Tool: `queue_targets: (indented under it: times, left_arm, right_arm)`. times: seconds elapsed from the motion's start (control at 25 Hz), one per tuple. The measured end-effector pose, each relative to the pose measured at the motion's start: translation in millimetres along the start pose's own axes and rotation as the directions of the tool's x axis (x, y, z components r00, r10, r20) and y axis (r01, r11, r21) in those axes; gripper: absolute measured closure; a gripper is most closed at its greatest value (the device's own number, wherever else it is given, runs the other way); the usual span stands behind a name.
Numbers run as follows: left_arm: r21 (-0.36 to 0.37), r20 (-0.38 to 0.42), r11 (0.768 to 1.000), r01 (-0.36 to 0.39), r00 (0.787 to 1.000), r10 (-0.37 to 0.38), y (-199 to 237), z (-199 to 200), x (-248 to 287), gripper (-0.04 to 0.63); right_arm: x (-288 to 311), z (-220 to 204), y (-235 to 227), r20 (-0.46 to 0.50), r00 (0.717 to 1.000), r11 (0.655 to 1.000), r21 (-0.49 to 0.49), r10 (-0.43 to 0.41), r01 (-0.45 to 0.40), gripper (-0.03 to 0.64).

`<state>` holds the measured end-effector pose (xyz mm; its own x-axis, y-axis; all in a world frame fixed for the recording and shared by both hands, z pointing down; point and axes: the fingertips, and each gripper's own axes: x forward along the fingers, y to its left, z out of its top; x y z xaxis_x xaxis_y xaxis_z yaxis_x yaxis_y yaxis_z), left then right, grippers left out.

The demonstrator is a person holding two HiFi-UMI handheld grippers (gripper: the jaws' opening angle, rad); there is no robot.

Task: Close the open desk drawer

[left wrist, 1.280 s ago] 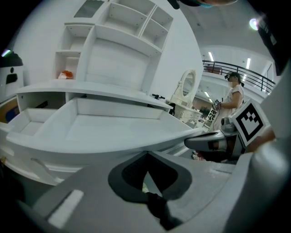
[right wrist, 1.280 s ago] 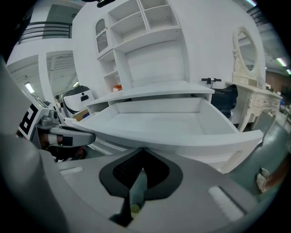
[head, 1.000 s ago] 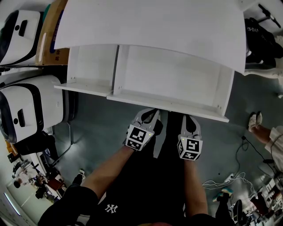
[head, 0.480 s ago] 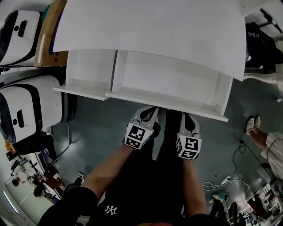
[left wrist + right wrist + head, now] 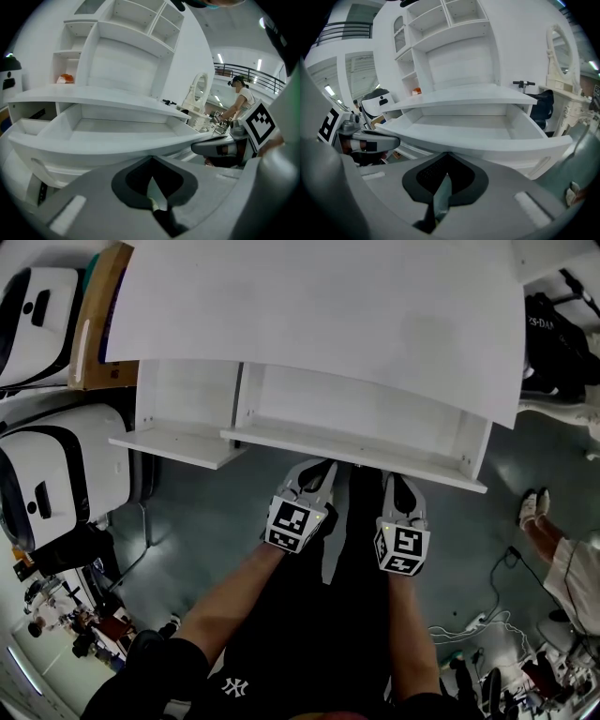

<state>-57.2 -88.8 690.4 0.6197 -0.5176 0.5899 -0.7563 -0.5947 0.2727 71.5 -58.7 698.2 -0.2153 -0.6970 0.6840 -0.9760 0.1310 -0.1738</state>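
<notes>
The wide, shallow white drawer (image 5: 361, 418) of smooth painted board stands pulled out from under the flat white desk top (image 5: 319, 306). Its inside is bare and its front panel is a straight, thin-edged strip. The grey plastic left gripper (image 5: 315, 469) and the matching right gripper (image 5: 399, 482) sit side by side at that panel, near its middle and apparently touching it. Each has its jaws pressed together with nothing between them, so they serve as blunt pushing tips. The main risk, I judge, is slipping: hard, narrow tips on a slick panel could slide off its lower edge and go under the drawer. Pushing harder on one side could also skew the drawer in its opening and jam it. A smaller white drawer (image 5: 178, 439) alongside, to the left, is open too and could be overlooked.
</notes>
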Motion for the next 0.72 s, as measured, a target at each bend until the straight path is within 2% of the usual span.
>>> queue_targets:
  times: [0.72]
  left_arm:
    - [-0.021,0.016,0.999,-0.031,0.999,0.031,27.5,39.5,42.9,0.594]
  right_arm:
    - [42.0,46.1,-20.8,0.027,1.0,1.0,-0.019,0.007,-0.006,0.594]
